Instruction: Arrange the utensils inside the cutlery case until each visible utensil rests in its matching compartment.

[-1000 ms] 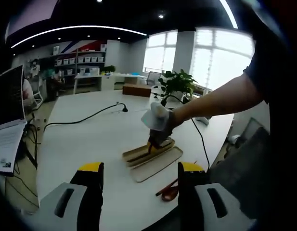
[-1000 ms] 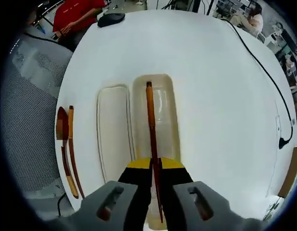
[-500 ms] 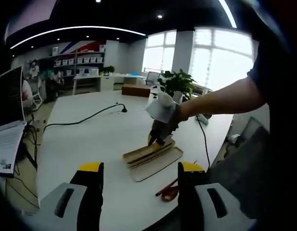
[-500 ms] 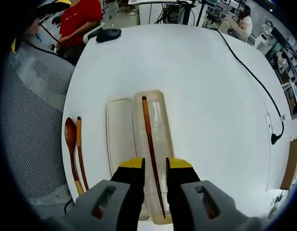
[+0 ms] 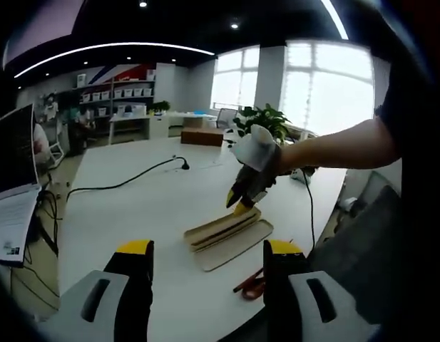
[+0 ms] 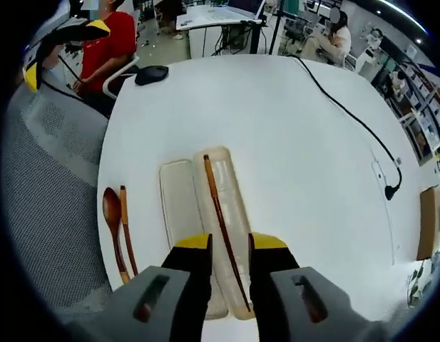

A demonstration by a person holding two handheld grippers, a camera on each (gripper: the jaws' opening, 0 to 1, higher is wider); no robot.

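Two views, one big round white table (image 6: 291,142). Black cable (image 6: 351,117) runs across its far side w/ plug end near the edge; black mouse (image 6: 151,74) sits at the rim by a person in a red shirt (image 6: 109,46).

Right gripper view: cutlery case (image 6: 227,228), pale, lies open on the table, its lid (image 6: 180,214) flat just beside it, touching along one long side. One dark wooden chopstick (image 6: 221,224) lies lengthwise inside the case. Wooden spoon (image 6: 114,224) and second chopstick (image 6: 127,231) lie side by side on the table near the lid, close to the table edge.

Right gripper (image 6: 223,249) hovers above the case, jaws apart, holding nothing. In left gripper view it shows in a white-gloved hand (image 5: 257,153) above the case.

Left gripper (image 5: 209,253): jaws wide, empty, well apart from the case.
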